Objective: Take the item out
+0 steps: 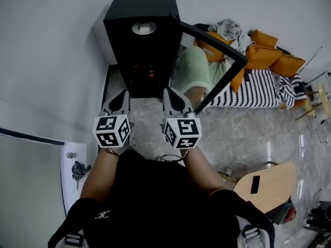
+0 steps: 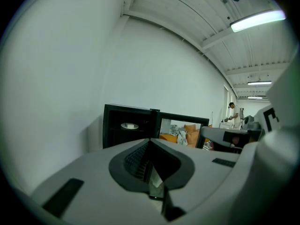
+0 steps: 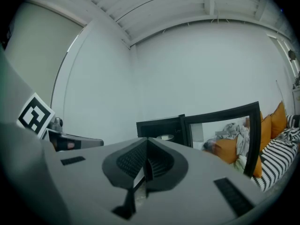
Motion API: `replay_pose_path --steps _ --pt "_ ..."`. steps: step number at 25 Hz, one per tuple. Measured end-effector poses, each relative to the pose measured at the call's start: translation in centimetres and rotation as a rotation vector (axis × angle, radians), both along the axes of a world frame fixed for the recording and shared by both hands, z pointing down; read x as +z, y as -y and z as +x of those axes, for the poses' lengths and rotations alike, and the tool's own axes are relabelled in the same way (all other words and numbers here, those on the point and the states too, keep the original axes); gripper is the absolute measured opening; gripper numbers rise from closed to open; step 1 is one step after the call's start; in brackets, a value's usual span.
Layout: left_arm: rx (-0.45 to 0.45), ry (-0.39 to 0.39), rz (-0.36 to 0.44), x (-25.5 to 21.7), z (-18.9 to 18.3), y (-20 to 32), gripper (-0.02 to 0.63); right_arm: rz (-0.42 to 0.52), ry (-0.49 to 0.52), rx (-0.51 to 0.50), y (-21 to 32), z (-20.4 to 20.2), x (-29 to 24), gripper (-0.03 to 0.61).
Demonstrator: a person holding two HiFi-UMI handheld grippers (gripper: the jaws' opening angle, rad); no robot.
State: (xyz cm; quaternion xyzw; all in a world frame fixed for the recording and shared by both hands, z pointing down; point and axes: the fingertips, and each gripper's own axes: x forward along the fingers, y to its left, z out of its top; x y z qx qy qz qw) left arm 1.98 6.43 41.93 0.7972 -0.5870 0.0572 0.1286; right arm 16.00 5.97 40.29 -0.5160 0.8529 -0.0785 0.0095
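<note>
Black cabinet (image 1: 142, 40) standing w/ glass door (image 1: 214, 42) open, white item (image 2: 129, 125) sitting inside. L gripper (image 1: 123, 93) & R gripper (image 1: 170, 91) hovering in front, jaws closed, empty.

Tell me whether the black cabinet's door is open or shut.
Open. The glass door stands swung out at the right of the black cabinet, leaving its inside exposed, with a white dish on an upper shelf.

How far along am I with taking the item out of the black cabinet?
Done: the door of the black cabinet stands open. In hand: nothing; the left gripper and right gripper are shut and empty, short of the opening. Left: grasp the white round item on the inside shelf and bring it out.
</note>
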Motion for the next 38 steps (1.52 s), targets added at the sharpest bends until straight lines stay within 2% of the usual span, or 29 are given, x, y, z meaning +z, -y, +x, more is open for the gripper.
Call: replay_pose_path --steps 9,21,27,33,38 --pt "0.038 -0.023 0.009 0.2 -0.5 5.5 0.008 0.01 -0.019 0.041 4.5 -0.6 0.0 0.008" --pt "0.101 -0.057 -0.038 1.5 -3.7 14.7 0.007 -0.022 -0.065 0.093 12.6 -4.3 0.6 0.008" --pt "0.143 -0.071 -0.066 2.0 -6.6 18.3 0.008 -0.046 -0.095 0.121 16.3 -7.6 1.0 0.008" --pt "0.162 -0.106 -0.088 2.8 -11.1 22.7 0.008 -0.059 -0.141 0.155 21.4 -11.5 1.0 0.008" --pt "0.182 -0.129 -0.094 3.1 -14.0 26.6 0.008 -0.057 -0.181 0.253 25.2 -12.8 1.4 0.008"
